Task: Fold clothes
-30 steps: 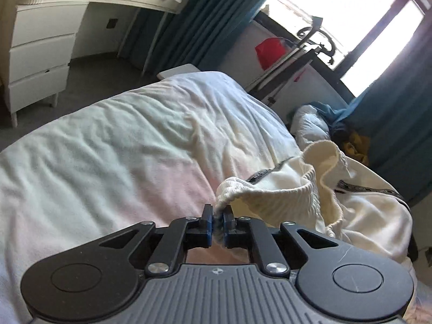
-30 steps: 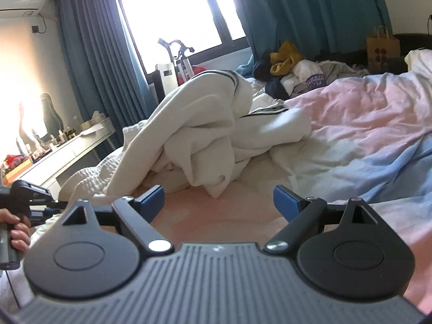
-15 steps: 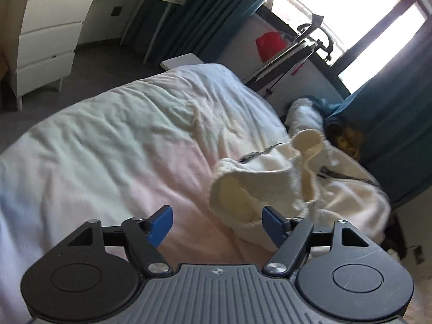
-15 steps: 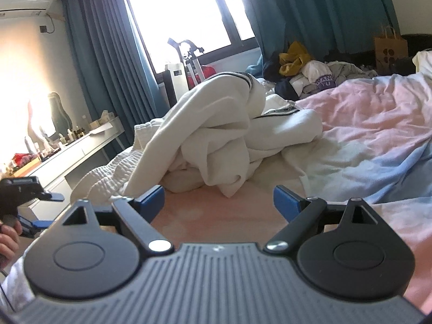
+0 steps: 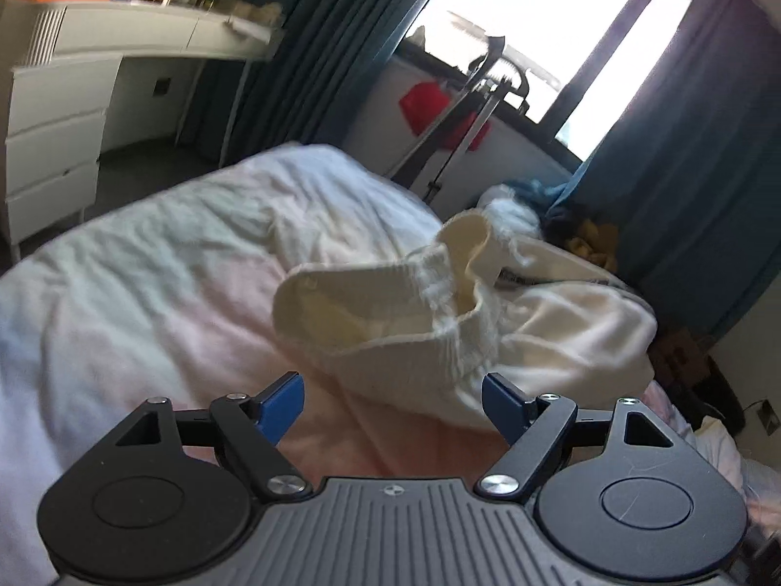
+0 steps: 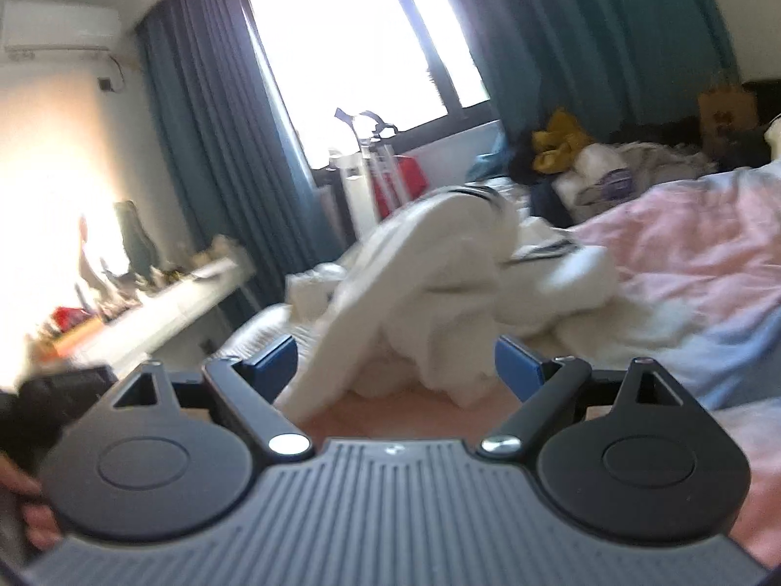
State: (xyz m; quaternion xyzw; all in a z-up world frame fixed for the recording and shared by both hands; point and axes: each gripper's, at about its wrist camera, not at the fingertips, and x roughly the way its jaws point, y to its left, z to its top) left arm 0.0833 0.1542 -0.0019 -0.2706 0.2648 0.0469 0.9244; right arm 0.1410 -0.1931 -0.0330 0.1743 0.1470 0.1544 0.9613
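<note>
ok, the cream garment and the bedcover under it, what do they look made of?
Cream garment: looks like a thick knit, cotton or a blend; ribbed band along the hem, matte, soft bulky folds.
Bedcover: looks like thin woven cotton, matte; fine creases all over, a faded pink-to-white tint. The exact fibre can't be told for either.

Cream sweater: ribbed knit cloth, matt. Bedsheet: wrinkled soft cloth. Left gripper: matt black plastic.
</note>
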